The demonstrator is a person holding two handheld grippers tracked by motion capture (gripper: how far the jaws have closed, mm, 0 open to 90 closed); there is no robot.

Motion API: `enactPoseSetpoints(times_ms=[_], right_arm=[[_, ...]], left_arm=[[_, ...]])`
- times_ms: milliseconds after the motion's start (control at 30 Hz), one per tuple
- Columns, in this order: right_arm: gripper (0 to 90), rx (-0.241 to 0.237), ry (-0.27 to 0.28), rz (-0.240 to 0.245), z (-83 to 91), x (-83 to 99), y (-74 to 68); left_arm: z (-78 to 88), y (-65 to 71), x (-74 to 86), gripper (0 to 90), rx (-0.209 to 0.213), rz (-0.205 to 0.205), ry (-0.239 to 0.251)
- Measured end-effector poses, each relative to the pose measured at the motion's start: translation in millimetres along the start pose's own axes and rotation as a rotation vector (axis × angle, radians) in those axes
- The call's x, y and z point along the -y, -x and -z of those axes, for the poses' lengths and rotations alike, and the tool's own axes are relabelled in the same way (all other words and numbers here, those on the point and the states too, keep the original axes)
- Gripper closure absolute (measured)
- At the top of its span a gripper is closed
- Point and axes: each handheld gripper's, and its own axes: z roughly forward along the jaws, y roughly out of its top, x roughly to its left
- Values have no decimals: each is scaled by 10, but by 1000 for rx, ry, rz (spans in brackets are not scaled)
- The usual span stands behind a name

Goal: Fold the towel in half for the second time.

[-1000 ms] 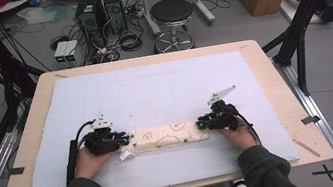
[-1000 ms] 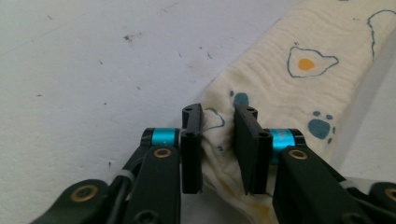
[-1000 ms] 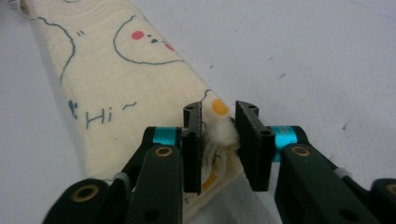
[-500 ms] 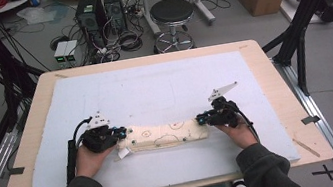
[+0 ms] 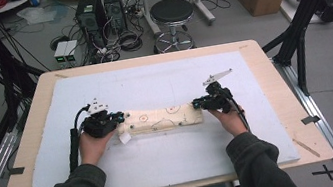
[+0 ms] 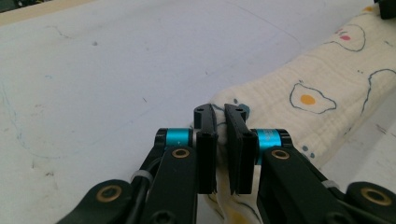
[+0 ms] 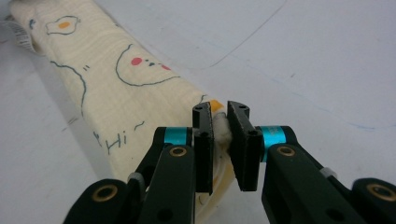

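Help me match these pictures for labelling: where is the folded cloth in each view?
High view: cloth centre, stretched between both grippers.
Left gripper view: right side, running up from the jaws.
Right gripper view: upper left, down to the jaws.
Shared landmark: its fried-egg print.

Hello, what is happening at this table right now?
A person at the table holds a two-jaw gripper in each hand and works on a folded cream cloth printed with fried eggs, which lies on a white mat. The left gripper has just closed on one end of the cloth, and the right gripper on the other end. The fabric is pinched between both pairs of jaws, and the cloth stretches in a long band between them.
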Motion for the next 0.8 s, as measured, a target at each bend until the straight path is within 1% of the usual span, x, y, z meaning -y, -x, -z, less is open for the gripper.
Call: enactPoseSetpoints(times_ms=[33,100,133,200,233,300,367,433,533,667,700,800], right_arm=[[806,5,7,-4,-25,2,23],[801,5,-3,-24,-68,18,59],[795,9,-6,-26,-90,26,78],[764,15,-19,-28,-122,34,91],[740,24,-17,-24,-130,35,94],[716,13,-10,-29,-122,37,102],[684,14,5,-32,-89,33,101],[639,-6,37,-40,-48,28,97],[592,-16,70,-45,19,16,78],[551,-15,95,-34,91,5,50],[549,-17,99,-38,118,2,36],[523,-17,121,-23,159,-9,15]], left_arm=[[-28,-9,13,824,-8,6,-8],[-79,-28,40,810,-12,4,-29],[-96,-38,48,787,-11,9,-34],[-112,-49,60,717,-5,24,-28],[-110,-54,60,693,1,23,-27],[-91,-63,55,643,6,24,-19],[-60,-69,45,623,14,32,-10],[-29,-54,31,601,20,31,1],[19,-26,11,564,29,29,12],[99,-5,-18,536,47,22,38],[115,1,-24,532,48,24,46],[153,12,-38,517,69,30,62]])
